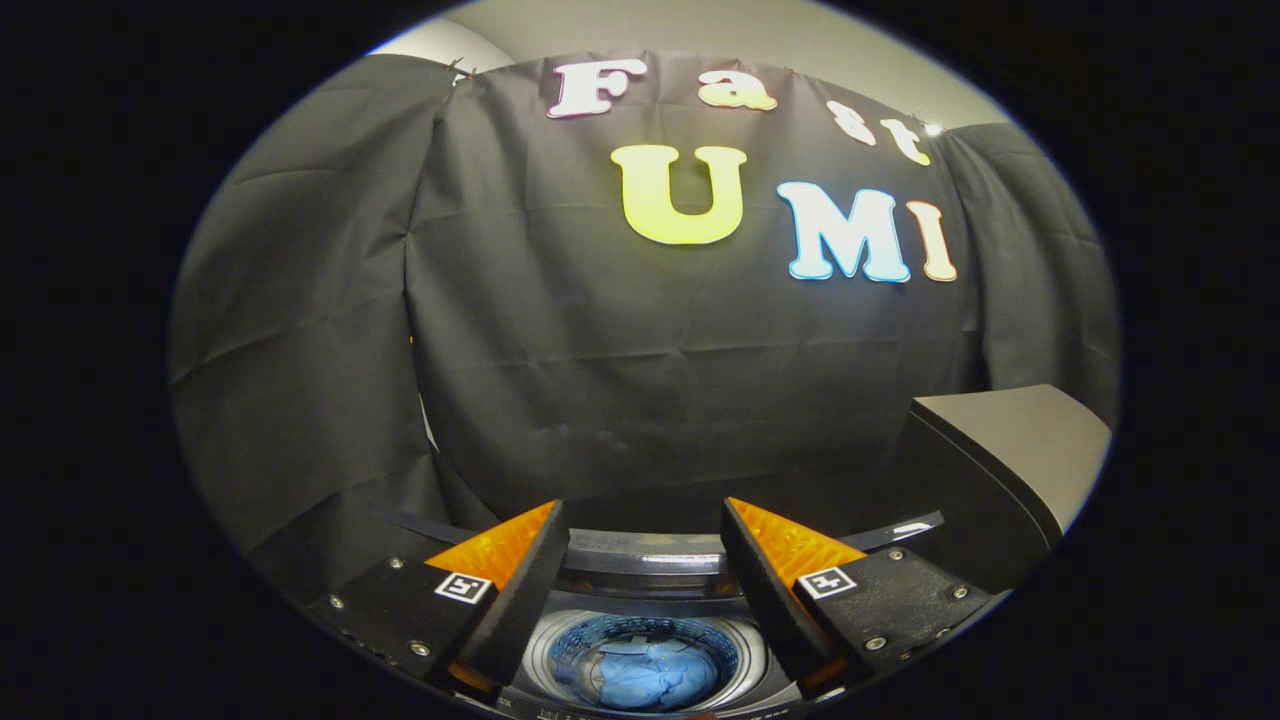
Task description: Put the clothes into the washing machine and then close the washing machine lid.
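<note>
Gripper (645, 520): fingers spread apart, nothing between them — held above the machine, pointing toward the booth wall.
Washing machine (640, 553): top-loader, directly below the fingers; the rim of its opening runs just ahead of the fingertips.
Drum (570, 650): open to view beneath and between the two fingers.
Clothes (645, 672): blue bundle lying in the bottom of the drum, well below the fingers and apart from them.
Lid (1010, 450): dark panel standing raised, beyond the right finger and off to its side — not yet down over the opening.
Progress: loading step judged complete, since the garment sits inside and the fingers carry nothing.
Remaining: close the lid; judged to call for moving the tool rightward to the raised panel and swinging it down over the drum.
</note>
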{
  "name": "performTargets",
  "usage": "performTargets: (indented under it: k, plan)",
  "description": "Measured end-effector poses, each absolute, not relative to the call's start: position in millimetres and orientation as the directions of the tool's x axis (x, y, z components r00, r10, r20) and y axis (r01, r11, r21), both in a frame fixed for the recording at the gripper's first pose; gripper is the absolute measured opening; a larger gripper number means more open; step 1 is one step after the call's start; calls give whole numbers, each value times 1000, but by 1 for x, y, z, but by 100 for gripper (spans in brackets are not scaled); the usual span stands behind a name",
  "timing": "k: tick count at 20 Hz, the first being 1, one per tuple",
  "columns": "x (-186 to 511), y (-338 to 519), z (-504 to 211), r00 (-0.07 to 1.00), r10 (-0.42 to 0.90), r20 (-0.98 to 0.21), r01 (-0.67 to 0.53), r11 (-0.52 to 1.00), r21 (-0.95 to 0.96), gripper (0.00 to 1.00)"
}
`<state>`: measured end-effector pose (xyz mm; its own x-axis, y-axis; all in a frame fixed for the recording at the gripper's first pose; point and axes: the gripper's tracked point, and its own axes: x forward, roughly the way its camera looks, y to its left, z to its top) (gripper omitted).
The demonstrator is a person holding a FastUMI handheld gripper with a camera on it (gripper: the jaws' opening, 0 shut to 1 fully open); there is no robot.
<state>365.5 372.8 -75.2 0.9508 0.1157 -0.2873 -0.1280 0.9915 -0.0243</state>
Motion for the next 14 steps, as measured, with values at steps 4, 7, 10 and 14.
performTargets:
  k: [4, 7, 10, 14]
  plan:
    - [355, 372, -80, 956, 128, -264, -140, 990, -26, 96]
    - [345, 372, -87, 958, 142, -249, -152, 988, -24, 96]
    - [333, 368, -111, 944, 142, -299, -162, 986, -42, 95]
    - [315, 359, -127, 943, 136, -303, -157, 987, -44, 95]
